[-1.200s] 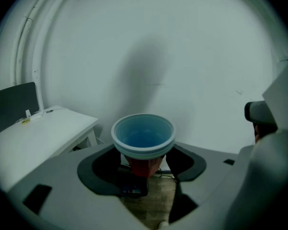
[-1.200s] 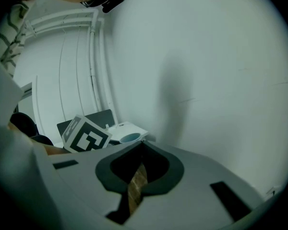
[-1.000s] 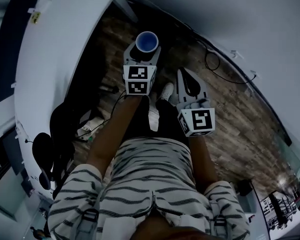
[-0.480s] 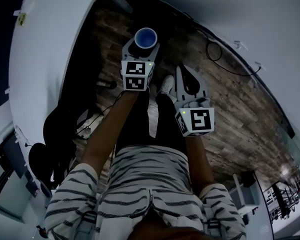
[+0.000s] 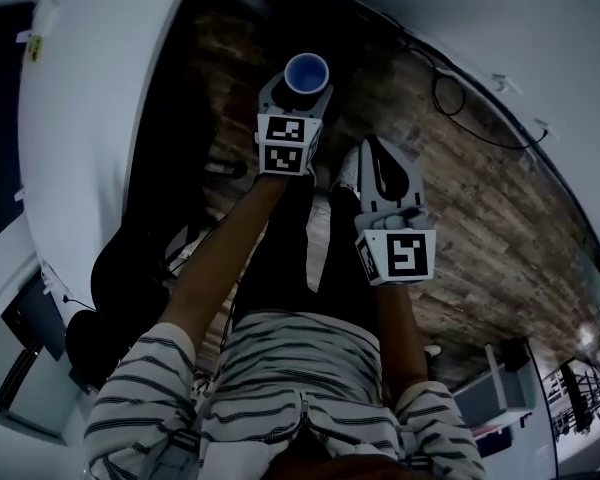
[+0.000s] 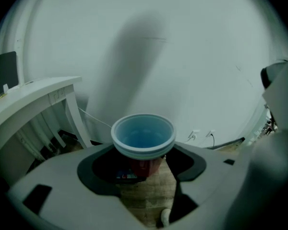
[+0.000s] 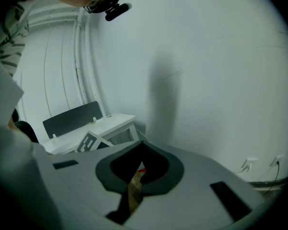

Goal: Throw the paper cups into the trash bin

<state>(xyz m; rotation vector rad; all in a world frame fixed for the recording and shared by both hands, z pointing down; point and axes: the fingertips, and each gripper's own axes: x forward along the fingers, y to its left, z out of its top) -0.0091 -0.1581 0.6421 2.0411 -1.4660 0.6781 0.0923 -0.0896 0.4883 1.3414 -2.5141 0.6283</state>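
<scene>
Over wood floor (image 5: 480, 228) beside the white desk (image 5: 95, 118), the left gripper (image 5: 304, 86) clasps the upright paper cup (image 5: 306, 70), nearer that desk than the right gripper (image 5: 373, 148) (jaws together, empty).

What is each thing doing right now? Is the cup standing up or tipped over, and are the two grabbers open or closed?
Cup: upright, mouth up, looks empty inside, held in the air.
Left gripper: shut on the cup.
Right gripper: shut, holding nothing.
</scene>
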